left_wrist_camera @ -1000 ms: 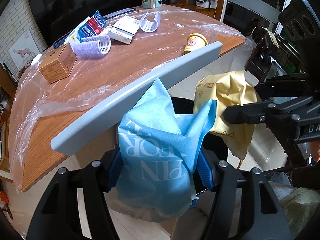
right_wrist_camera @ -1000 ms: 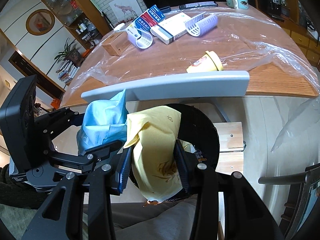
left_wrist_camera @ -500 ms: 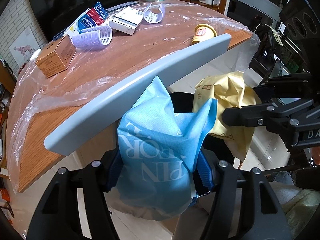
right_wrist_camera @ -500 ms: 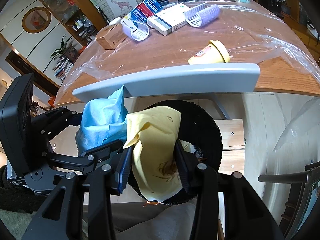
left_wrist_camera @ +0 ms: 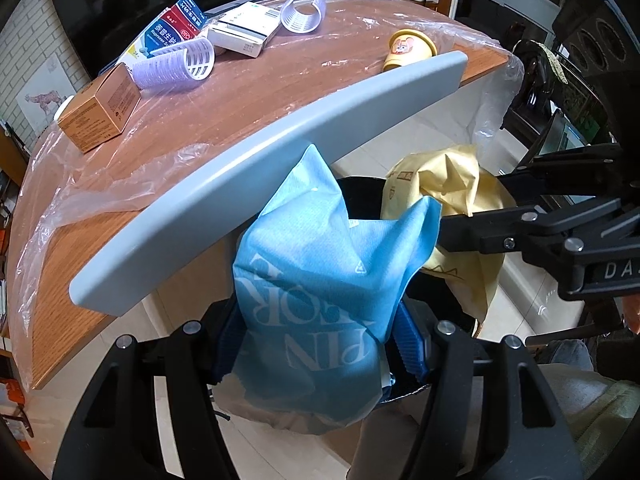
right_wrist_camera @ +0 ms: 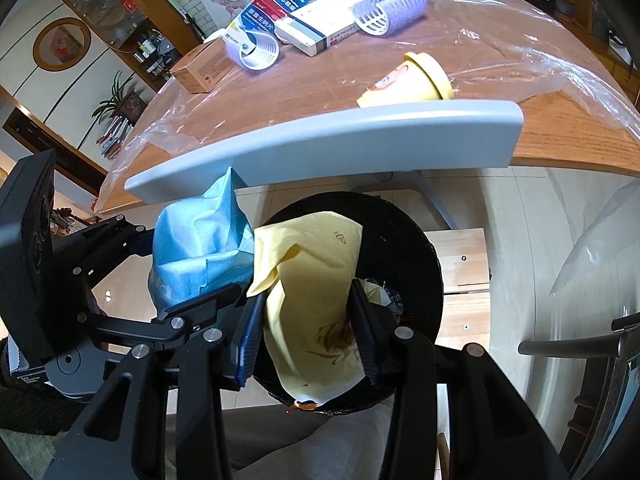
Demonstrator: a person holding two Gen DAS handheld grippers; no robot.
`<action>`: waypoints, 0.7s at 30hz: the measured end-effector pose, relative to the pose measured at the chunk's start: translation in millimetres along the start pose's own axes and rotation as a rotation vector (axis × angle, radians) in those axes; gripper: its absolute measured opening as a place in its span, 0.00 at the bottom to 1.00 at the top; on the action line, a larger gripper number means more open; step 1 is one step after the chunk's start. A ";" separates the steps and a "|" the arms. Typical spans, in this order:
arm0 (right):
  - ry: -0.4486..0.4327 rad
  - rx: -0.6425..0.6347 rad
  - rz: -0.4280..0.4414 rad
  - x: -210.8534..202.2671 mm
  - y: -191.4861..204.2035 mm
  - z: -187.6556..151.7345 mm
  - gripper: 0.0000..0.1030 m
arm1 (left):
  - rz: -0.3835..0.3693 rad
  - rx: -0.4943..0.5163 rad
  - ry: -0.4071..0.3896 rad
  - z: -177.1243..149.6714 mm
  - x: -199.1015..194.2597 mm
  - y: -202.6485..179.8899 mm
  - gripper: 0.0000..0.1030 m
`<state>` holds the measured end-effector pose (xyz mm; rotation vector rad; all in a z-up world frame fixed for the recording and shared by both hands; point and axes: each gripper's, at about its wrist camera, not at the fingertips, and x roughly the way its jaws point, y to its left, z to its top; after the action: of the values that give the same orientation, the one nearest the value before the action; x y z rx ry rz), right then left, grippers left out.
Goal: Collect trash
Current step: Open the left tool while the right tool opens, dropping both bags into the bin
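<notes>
Wooden table (left_wrist_camera: pixel 248 92), plastic-covered, far side: boxes, yellow cup (left_wrist_camera: pixel 408 50). Near: black bin (right_wrist_camera: pixel 404 248). Left gripper (left_wrist_camera: pixel 316 340) clamps blue bag (left_wrist_camera: pixel 320 272); right gripper (right_wrist_camera: pixel 308 328) clamps yellow bag (right_wrist_camera: pixel 312 280), both over bin.

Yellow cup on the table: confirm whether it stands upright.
No. The yellow cup lies on its side on the plastic-covered table, just behind the grey chair back.
</notes>
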<state>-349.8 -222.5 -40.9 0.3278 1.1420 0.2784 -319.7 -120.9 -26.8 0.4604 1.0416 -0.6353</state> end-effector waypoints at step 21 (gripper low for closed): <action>0.000 0.026 -0.036 11.9 -6.4 1.0 0.50 | 0.018 0.020 -0.005 4.1 10.3 -6.9 0.81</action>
<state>-343.9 -224.0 -53.0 0.3298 1.1510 0.2314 -318.0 -131.2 -34.6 0.4851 1.0256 -0.6314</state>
